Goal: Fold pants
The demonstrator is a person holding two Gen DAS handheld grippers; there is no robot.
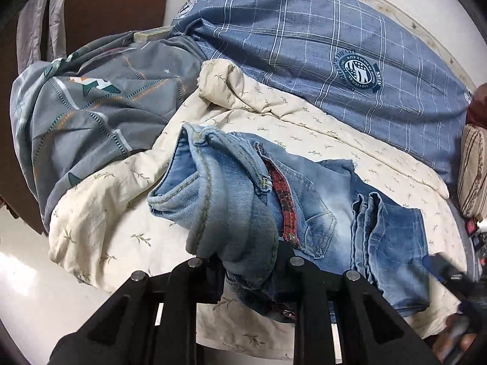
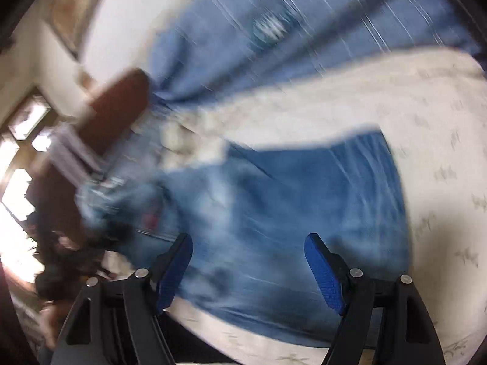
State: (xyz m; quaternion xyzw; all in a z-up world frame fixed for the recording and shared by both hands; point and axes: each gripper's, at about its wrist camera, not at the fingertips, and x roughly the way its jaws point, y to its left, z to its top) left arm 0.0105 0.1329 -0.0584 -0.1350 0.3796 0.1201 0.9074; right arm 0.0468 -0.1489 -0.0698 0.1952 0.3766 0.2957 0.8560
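Observation:
Light blue jeans point(image 1: 319, 213) lie on a cream leaf-print quilt point(image 1: 100, 200), legs folded over toward the right. Their waistband end point(image 1: 219, 188), with a red plaid lining showing, is bunched and lifted. My left gripper point(image 1: 249, 264) is shut on that bunch, and the denim hides its fingertips. In the blurred right wrist view the jeans point(image 2: 289, 206) spread under my right gripper point(image 2: 248, 241). It stands open, its blue pads point(image 2: 322, 270) wide apart with nothing pressed between them. That gripper also shows in the left wrist view at the lower right edge point(image 1: 441, 270).
A blue checked duvet point(image 1: 319, 45) covers the far side of the bed and a grey patterned blanket point(image 1: 91, 106) is heaped at the left. A brown headboard point(image 1: 115, 3) stands behind it. A striped cushion point(image 1: 473, 170) sits at the right edge. White floor point(image 1: 36, 292) lies below left.

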